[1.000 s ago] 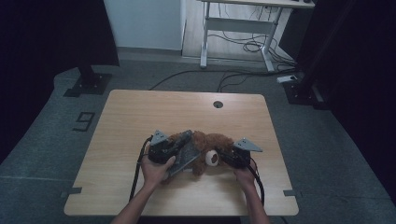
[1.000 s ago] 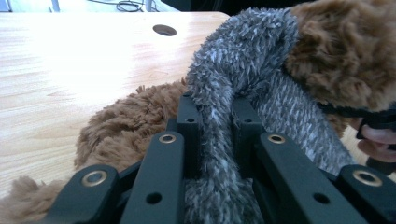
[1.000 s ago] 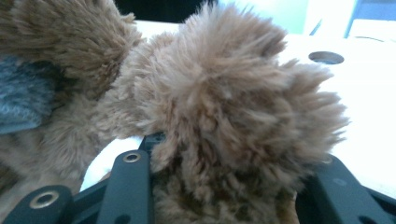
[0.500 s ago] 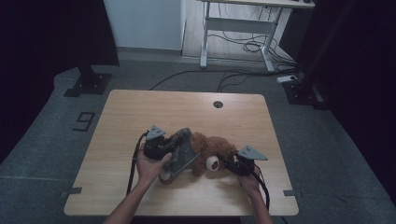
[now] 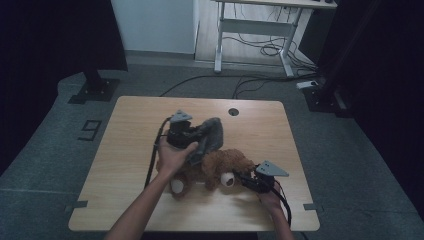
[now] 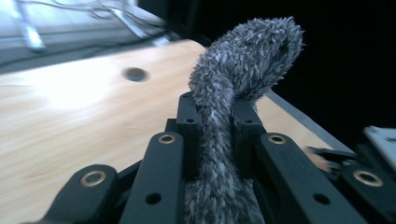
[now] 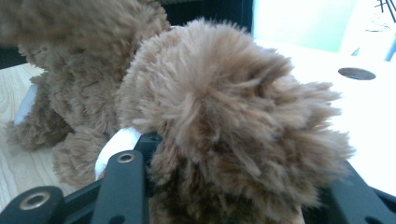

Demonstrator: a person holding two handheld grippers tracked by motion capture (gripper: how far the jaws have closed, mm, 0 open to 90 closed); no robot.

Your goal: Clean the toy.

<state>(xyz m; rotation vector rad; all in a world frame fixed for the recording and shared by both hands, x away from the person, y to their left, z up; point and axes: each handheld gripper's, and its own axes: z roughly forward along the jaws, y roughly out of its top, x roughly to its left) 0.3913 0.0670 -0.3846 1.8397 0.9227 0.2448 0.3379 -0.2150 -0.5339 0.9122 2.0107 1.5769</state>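
Left gripper [image 6: 217, 121] is clamped on grey cloth [image 6: 233, 88], held above the table [image 5: 130, 125] just over the brown plush [image 5: 220, 167]; right gripper [image 5: 245, 181] has plush fur between its jaws at the toy's right end, jaws just been opening, so can't tell if the pads grip or only bracket it. Best keep the right one pinning the plush low & peel the cloth up slowly, w/o dragging the toy. Vs a sec ago, cloth and left gripper sit higher and further back; plush is more exposed.
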